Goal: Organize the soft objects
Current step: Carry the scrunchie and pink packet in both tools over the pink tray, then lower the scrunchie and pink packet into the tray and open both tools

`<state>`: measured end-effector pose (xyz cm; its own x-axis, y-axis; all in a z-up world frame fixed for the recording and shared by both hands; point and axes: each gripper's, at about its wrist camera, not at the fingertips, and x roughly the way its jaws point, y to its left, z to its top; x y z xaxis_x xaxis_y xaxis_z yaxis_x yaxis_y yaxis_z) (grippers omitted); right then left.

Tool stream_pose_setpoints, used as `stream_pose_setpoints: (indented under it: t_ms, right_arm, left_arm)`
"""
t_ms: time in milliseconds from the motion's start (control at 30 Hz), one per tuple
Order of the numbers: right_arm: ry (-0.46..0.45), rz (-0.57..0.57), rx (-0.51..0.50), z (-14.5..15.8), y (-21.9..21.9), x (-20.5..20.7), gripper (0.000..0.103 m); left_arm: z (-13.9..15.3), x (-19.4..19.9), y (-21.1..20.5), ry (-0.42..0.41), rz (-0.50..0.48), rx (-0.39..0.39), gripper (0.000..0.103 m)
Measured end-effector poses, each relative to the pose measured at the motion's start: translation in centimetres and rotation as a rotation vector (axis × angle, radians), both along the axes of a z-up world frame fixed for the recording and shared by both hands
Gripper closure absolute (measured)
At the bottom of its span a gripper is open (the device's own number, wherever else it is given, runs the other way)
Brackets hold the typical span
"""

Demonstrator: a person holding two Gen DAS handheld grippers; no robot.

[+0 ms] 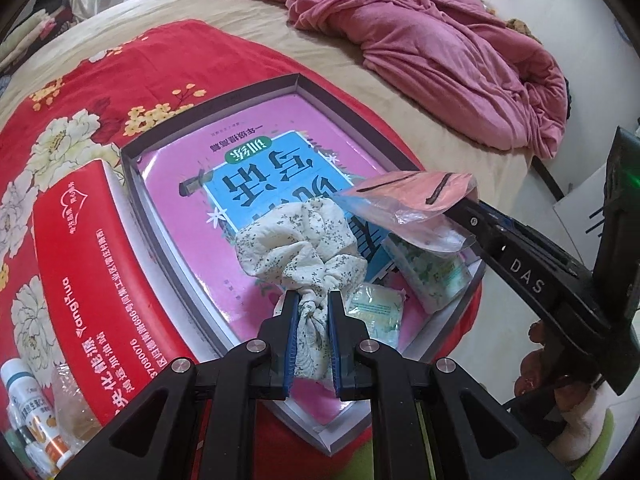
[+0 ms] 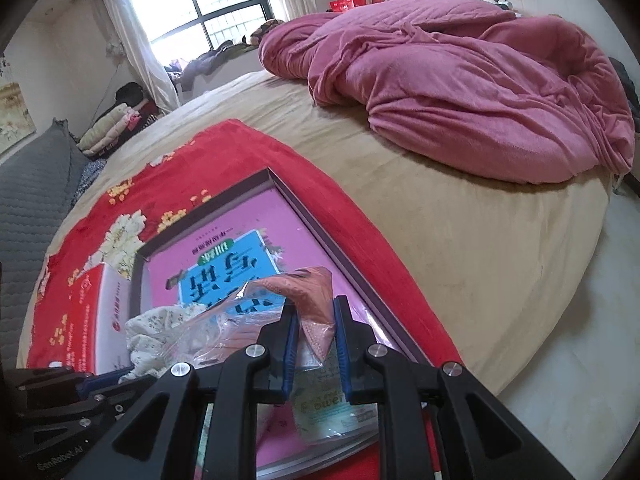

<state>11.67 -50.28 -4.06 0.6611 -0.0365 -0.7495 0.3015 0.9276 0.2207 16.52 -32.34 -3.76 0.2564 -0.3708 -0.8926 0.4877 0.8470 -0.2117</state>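
My left gripper [image 1: 313, 300] is shut on a cream floral cloth [image 1: 304, 240], bunched and held over a shallow grey box [image 1: 132, 184] with a pink book [image 1: 192, 248] inside. My right gripper [image 2: 316, 316] is shut on a pink face mask in clear plastic wrap [image 2: 312, 300]; it shows in the left wrist view [image 1: 420, 190] above the box's right side. The cloth shows at the lower left of the right wrist view [image 2: 156, 328]. Two green tissue packets [image 1: 432, 268] [image 1: 376, 312] lie in the box below the grippers.
The box sits on a red floral blanket [image 1: 100, 80] on a beige bed [image 2: 440, 220]. A red carton [image 1: 84, 280] lies left of the box, with small bottles [image 1: 28, 412] beside it. A crumpled pink quilt [image 2: 460, 92] lies at the far side.
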Motion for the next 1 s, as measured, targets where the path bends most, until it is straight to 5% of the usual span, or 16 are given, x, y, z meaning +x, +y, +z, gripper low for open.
stream_pose_setpoints:
  t_ms: [533,700,1000]
  right_arm:
    - [0.057,-0.012,0.002,-1.5,-0.1,0.3,0.082]
    - [0.065,-0.013,0.000,-1.6,-0.1,0.2,0.062]
    - [0.045,-0.021,0.018,-0.9,-0.4,-0.6,0.057]
  left_arm:
    - [-0.9,0.2,-0.1,0.021,0.008,0.006,0.089]
    - [-0.9,0.3,-0.2,0.021,0.005,0.007,0.089]
    - [-1.0,0.3,-0.3,0.022,0.008,0.019,0.087]
